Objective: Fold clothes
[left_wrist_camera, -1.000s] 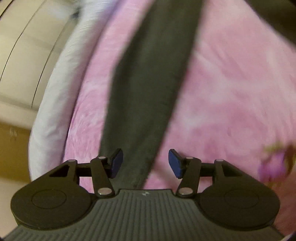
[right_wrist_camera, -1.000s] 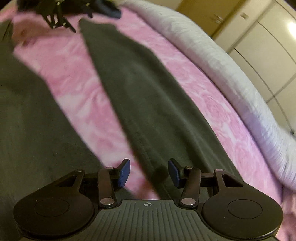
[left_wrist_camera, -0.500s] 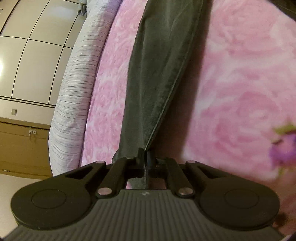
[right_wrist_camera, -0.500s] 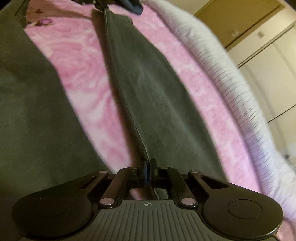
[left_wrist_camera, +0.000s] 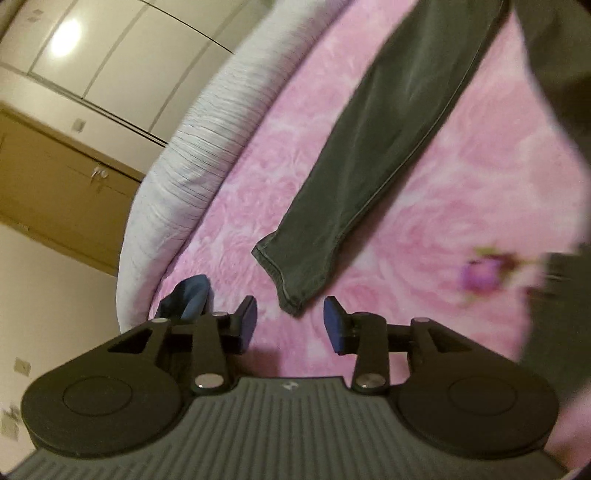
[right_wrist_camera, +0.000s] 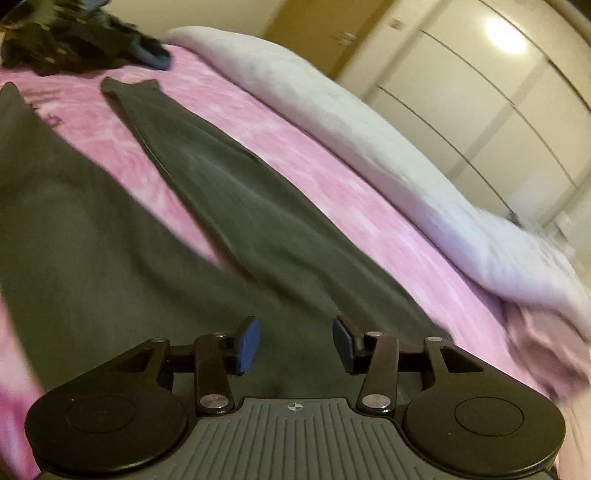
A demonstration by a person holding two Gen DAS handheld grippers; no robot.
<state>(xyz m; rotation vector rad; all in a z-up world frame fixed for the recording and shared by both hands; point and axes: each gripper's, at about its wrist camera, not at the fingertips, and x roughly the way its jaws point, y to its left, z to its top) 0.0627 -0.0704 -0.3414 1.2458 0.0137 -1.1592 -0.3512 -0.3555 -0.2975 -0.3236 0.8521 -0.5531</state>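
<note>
Both claws, left [left_wrist_camera: 288, 320] and right [right_wrist_camera: 295, 345], have just been opening and grip nothing, the sleeve [left_wrist_camera: 373, 155] lying flat on the pink bed [left_wrist_camera: 461, 206], where a careless regrasp could bunch it.

Warm, dim indoor light fills both views, and a round glare spot [left_wrist_camera: 64, 40] burns on the glossy wardrobe doors [left_wrist_camera: 110, 62] in the left wrist view, with a matching spot [right_wrist_camera: 506, 35] in the right wrist view. Motion blur smears the pink floral blanket [left_wrist_camera: 480, 192], the purple flower print [left_wrist_camera: 484, 277] and the grey quilt [right_wrist_camera: 461, 221], while the black gripper bodies at the bottom of each frame stay sharp. Fisheye distortion bows the wardrobe lines and darkens the corners, and a soft shadow lies along the dark trouser leg [left_wrist_camera: 373, 158].
</note>
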